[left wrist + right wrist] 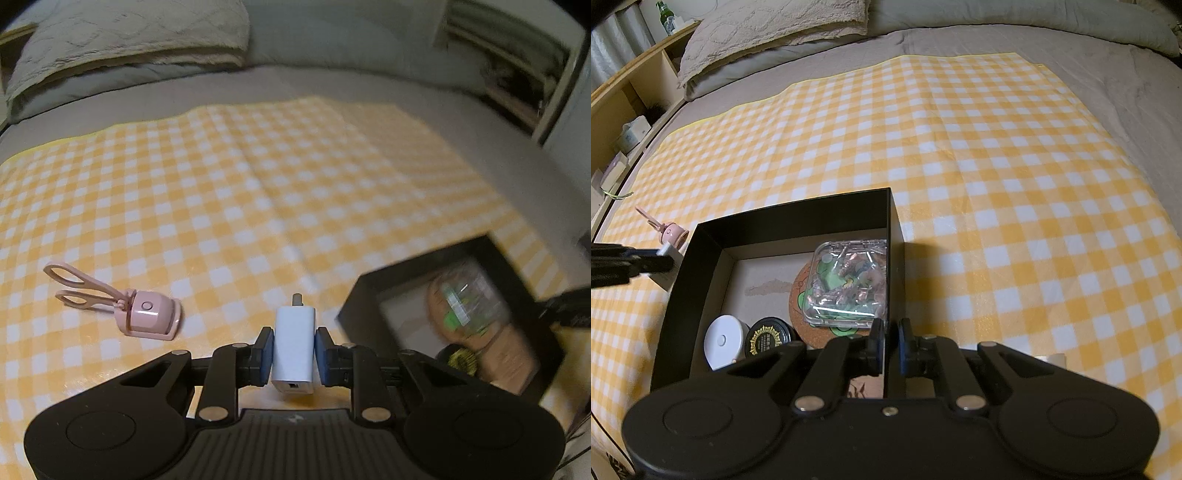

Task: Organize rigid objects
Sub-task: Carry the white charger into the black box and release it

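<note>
left gripper (294,354): jaws clamped on the white charger (294,349), one blue pad on each side face; its prong end points away from the camera and its port end faces the camera.
white charger, location: held clear of the yellow checked cloth (229,192), between the pink eyelash curler (129,306) and the black box (373,295).
right gripper (890,341): jaws pressed onto the right-hand wall of the black box, one finger inside the box and one outside.
black box, contents: a clear plastic case (847,284) resting on a cork coaster (799,310), a white round tin (724,341), a black round tin (768,338).
pink eyelash curler, location: lying on the cloth left of the box, apart from it.
surroundings: the cloth covers a grey bed (1089,62); a pillow (768,33) lies at the far end.
</note>
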Demonstrator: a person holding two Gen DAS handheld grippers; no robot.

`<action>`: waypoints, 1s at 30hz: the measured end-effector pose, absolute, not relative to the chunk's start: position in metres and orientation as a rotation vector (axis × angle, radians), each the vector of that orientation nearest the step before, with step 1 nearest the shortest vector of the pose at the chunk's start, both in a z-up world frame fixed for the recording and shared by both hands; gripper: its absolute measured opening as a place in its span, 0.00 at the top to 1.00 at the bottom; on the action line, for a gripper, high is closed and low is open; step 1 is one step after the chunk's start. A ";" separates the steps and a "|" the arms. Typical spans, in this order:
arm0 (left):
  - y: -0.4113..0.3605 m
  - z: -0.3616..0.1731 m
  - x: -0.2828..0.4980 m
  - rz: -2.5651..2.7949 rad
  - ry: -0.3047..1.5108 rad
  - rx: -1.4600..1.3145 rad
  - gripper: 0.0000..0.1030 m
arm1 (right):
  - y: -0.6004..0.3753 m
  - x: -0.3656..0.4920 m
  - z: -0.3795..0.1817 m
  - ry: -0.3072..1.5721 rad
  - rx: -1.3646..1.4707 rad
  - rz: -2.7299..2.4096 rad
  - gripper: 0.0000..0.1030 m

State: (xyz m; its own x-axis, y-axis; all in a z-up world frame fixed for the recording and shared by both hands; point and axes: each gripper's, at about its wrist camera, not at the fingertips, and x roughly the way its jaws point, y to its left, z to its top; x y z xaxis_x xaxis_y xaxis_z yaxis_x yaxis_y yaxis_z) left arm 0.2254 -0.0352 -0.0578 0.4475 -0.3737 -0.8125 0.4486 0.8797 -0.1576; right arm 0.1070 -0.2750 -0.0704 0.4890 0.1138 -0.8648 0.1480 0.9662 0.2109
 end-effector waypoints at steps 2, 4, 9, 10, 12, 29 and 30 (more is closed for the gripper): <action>-0.037 -0.046 0.220 -0.525 0.963 0.031 0.75 | -0.275 0.107 -0.070 1.063 0.274 -0.021 0.91; -0.042 -0.037 0.215 -0.550 0.946 -0.018 0.75 | -0.274 0.108 -0.071 1.064 0.274 -0.022 0.91; -0.071 -0.024 0.201 -0.639 0.930 -0.052 0.75 | -0.274 0.109 -0.071 1.066 0.267 -0.026 0.91; -0.077 -0.024 0.198 -0.655 0.930 -0.042 0.75 | -0.274 0.109 -0.071 1.066 0.268 -0.026 0.91; -0.094 -0.027 0.193 -0.683 0.933 0.008 0.75 | -0.274 0.109 -0.071 1.066 0.268 -0.026 0.91; -0.157 -0.068 0.198 -0.692 0.888 0.446 0.68 | -0.278 0.110 -0.072 1.071 0.280 -0.020 0.91; -0.155 -0.069 0.200 -0.686 0.896 0.444 0.66 | -0.278 0.110 -0.072 1.070 0.279 -0.020 0.91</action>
State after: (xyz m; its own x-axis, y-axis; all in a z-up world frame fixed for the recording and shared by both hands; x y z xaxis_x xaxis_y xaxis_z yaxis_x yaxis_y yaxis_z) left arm 0.1999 -0.1545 -0.0691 0.4374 -0.3543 -0.8265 0.7054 0.7052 0.0710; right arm 0.1102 -0.2782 -0.0718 0.4833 0.1185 -0.8674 0.1506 0.9648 0.2157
